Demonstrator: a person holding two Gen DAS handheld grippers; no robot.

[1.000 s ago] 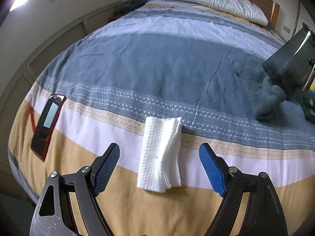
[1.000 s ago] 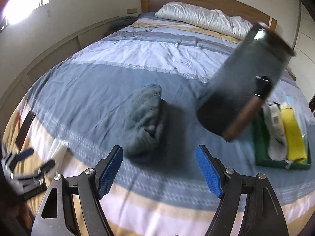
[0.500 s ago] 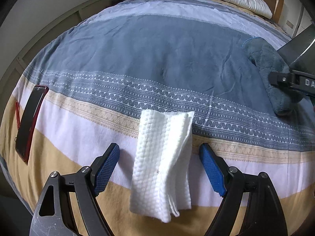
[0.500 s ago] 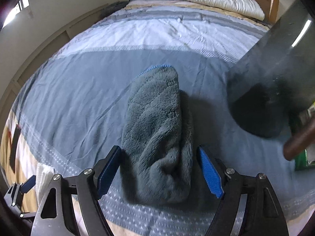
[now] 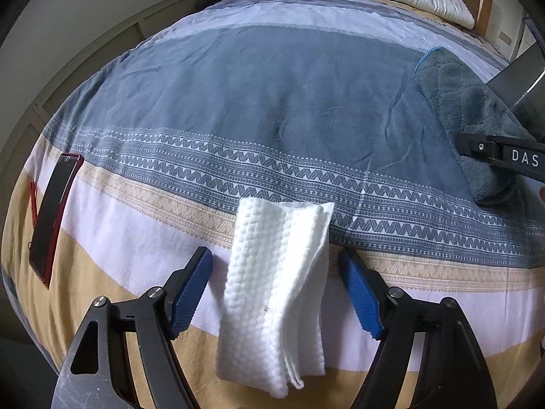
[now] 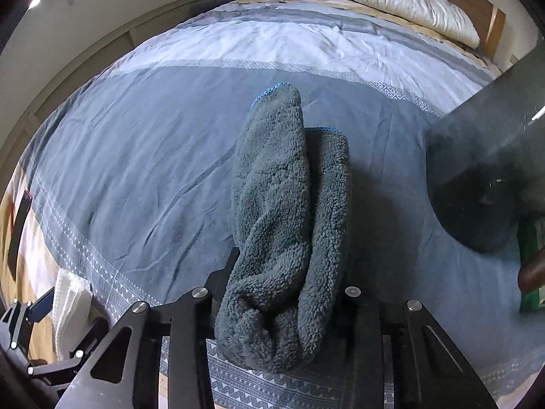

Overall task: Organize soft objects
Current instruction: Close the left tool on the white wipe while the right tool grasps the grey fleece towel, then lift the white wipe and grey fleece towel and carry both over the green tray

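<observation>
Right wrist view fills with the bed [image 6: 143,156], and on its blue band lies the grey fleece towel [image 6: 289,225], long axis running away toward the pillow. My right gripper [image 6: 277,293] has just been closing and now clamps the towel's near end. Smaller, the folded white cloth [image 5: 276,289] lies lengthwise between my left gripper [image 5: 276,293] jaws, which have been narrowing but stand clear of it.

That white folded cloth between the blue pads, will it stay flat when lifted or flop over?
The white cloth will probably flop: it looks thin and its loose layers fan apart at one corner. It seems light, barely denting the bedspread. The left tool, whose pads have just been closing around it without touching yet, may bunch it.
</observation>
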